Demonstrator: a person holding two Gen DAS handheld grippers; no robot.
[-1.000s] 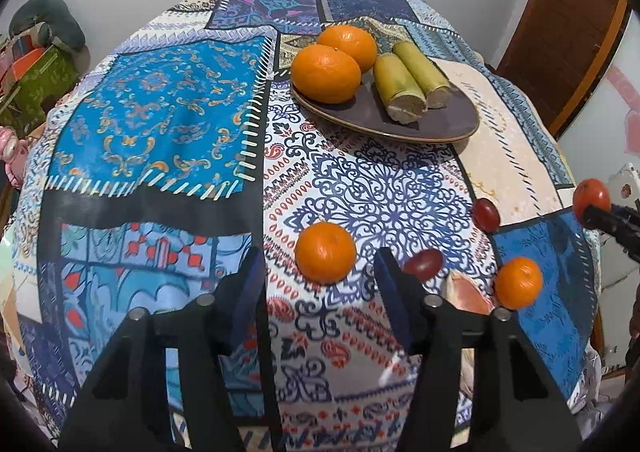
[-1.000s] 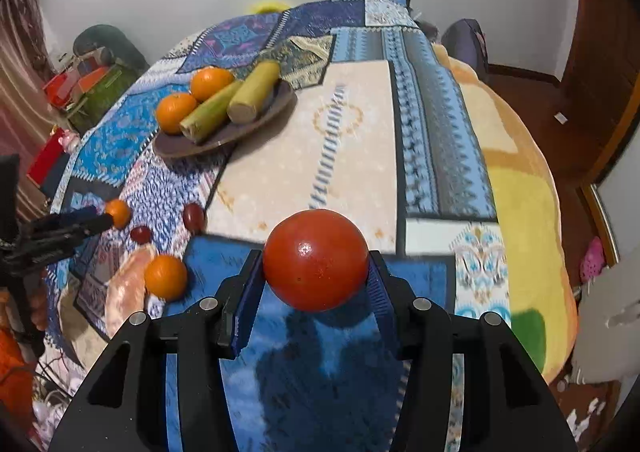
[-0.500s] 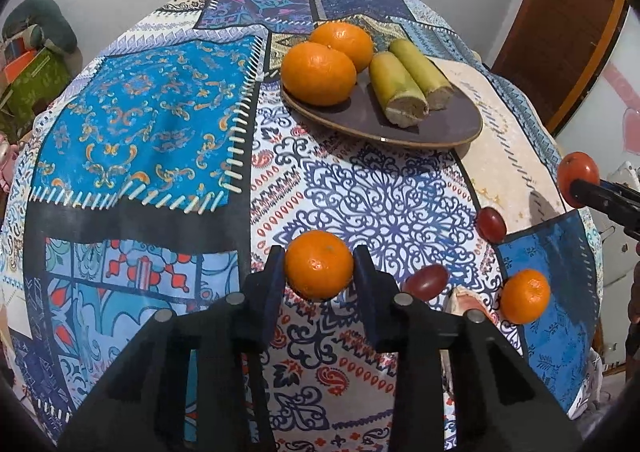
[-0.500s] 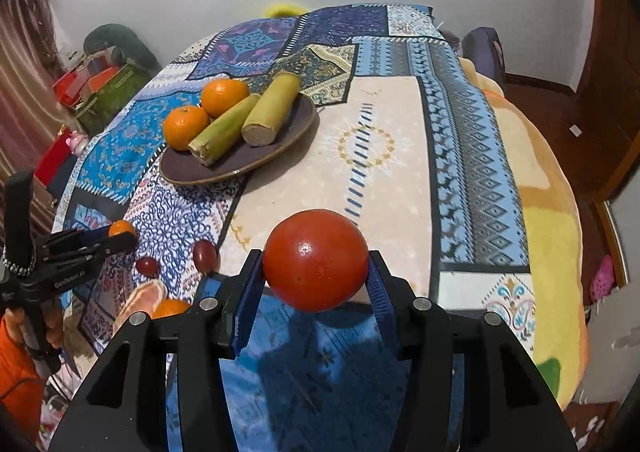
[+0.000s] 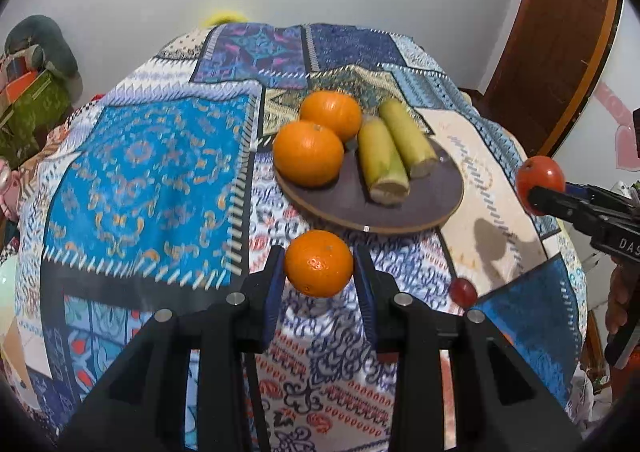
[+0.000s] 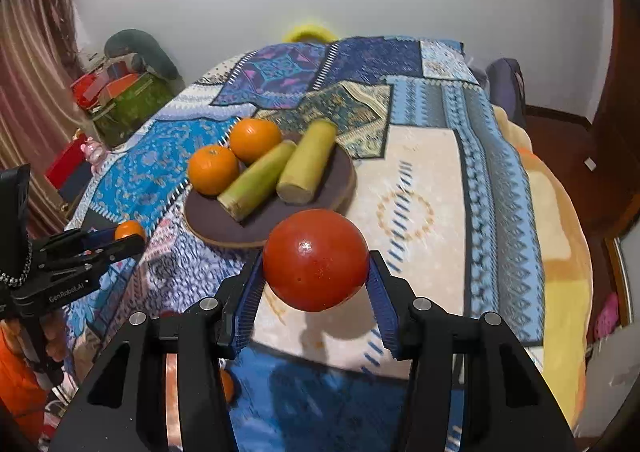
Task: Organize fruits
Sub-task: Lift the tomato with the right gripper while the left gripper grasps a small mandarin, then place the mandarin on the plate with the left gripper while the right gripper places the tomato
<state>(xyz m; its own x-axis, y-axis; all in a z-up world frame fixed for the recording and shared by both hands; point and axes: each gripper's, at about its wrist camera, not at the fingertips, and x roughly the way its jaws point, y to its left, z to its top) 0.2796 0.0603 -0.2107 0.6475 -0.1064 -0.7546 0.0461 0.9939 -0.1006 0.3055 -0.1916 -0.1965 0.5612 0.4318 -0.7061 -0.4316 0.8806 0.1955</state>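
Left gripper (image 6: 132, 238) (lettered "GenRobot.AI") clamps an orange (image 5: 319, 263).

tongs (image 5: 319, 276): black frames | blue ribbed pads (image 6: 248, 294) | silver screws | white lettering

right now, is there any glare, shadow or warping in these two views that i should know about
Left wrist view: fisheye bends the table edge and door frame, and the round red tomato casts a soft shadow on the cream cloth patch. Right wrist view: a small glare spot sits on the tomato, the cloth just beyond it looks slightly smeared, and the corners vignette black.
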